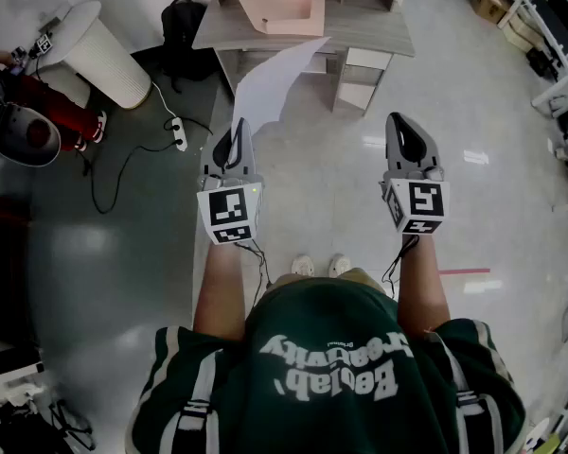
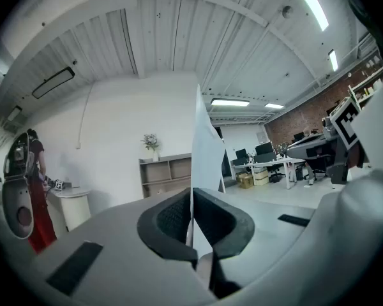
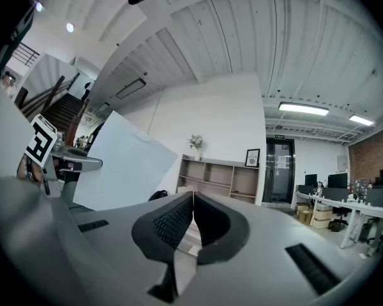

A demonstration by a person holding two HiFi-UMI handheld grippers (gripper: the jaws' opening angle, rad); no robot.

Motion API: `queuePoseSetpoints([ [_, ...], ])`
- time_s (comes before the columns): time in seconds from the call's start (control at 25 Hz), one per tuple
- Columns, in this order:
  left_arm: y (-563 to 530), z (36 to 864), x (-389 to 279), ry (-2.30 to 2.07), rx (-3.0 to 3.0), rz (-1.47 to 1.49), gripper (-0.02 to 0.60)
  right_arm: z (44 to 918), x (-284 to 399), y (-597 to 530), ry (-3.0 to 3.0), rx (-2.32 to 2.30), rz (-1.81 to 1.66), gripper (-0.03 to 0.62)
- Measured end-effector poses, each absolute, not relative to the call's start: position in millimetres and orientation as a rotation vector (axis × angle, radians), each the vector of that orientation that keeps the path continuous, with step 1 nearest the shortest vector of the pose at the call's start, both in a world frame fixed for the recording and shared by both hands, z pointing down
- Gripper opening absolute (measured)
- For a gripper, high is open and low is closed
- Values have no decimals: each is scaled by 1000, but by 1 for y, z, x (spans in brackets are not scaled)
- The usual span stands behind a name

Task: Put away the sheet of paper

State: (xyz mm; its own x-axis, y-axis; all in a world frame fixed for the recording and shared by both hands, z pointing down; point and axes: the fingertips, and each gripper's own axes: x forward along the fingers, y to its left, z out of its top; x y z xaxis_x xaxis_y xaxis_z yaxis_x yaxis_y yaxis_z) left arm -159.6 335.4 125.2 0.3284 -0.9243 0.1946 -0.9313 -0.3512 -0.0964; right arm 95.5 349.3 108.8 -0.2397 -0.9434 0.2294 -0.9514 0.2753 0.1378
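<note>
Rising from the tip of the left gripper (image 1: 235, 132), the sheet of paper (image 1: 268, 83) is held in the air in front of the person, its white face slanting up and to the right until its far corner overlaps the front edge of a desk (image 1: 369, 34) in the head view. In the left gripper view the sheet shows edge-on as a thin pale blade standing straight up between the two dark pads, and those pads are pressed tight onto its lower edge. The right gripper (image 1: 405, 126) hangs level with the left one and well apart from the sheet, touching nothing; its jaws meet flat against each other with nothing between them. From the right gripper view the paper appears as a broad pale panel off to the left. On the desk lies a pink L-shaped piece (image 1: 289, 12). Left of the desk a black backpack (image 1: 180, 22) sits on the floor (image 1: 312, 187), and further left stands a white ribbed drum (image 1: 104, 55), with a power strip (image 1: 178, 132) and its cable trailing below it. The person's shoes (image 1: 319, 266) show between the two forearms. Against the far wall stands a shelf unit (image 3: 220, 180) with a potted plant (image 3: 195, 142) on top.
</note>
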Motion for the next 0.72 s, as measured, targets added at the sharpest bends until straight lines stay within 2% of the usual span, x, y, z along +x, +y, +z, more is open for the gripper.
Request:
queuePoseSetpoints([
  [0.72, 332, 113, -159, -1686, 2576, 249, 17, 103, 80, 350, -2306, 1719, 0, 35],
])
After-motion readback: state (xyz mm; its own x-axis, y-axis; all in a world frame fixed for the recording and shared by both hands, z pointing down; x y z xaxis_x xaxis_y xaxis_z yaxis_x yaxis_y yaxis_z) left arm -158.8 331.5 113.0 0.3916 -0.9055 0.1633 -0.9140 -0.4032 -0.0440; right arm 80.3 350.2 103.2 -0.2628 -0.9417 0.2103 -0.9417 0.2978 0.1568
